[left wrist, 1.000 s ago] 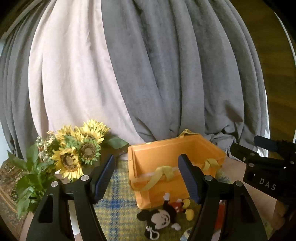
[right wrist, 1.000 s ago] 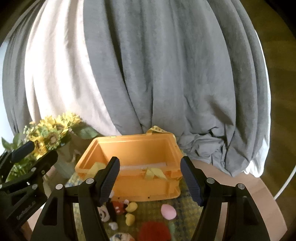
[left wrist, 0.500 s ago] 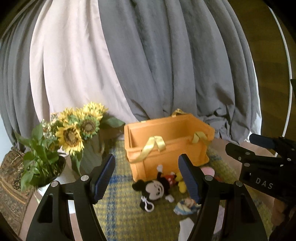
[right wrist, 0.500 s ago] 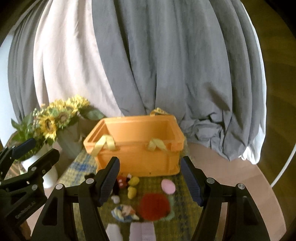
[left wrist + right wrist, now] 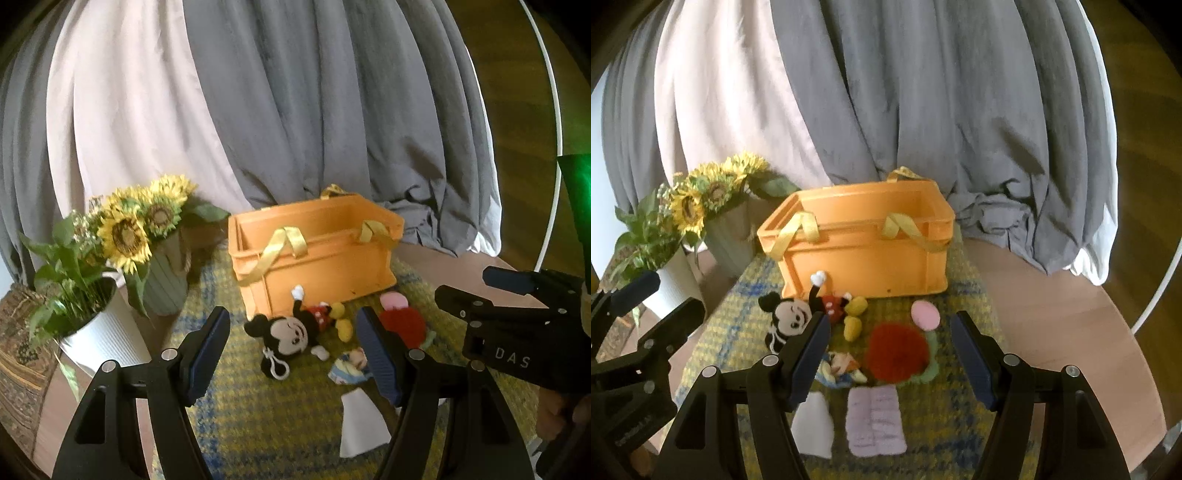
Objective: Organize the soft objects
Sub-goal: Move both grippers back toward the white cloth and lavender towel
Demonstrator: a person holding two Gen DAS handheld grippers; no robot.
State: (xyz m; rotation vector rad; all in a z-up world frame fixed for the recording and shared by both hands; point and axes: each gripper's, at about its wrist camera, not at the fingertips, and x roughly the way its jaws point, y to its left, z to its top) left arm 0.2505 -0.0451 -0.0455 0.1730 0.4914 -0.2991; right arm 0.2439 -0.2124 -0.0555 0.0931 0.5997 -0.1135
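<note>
An orange crate with yellow ribbon handles stands on a yellow-and-blue plaid mat. In front of it lie soft toys: a black mouse plush, a red fluffy piece, a pink pad, a small pastel doll, a white cloth and a lilac folded cloth. My left gripper hangs open above the mouse plush, holding nothing. My right gripper is open over the red piece, also with nothing in it.
Sunflowers in a grey-green vase and a leafy plant in a white pot stand left of the crate. Grey and pale curtains hang behind. The round wooden tabletop shows to the right of the mat.
Both grippers have sunk and tipped downward, so the crate sits higher in each view and the toys and cloths in front of it have come into sight. Jaws unchanged.
</note>
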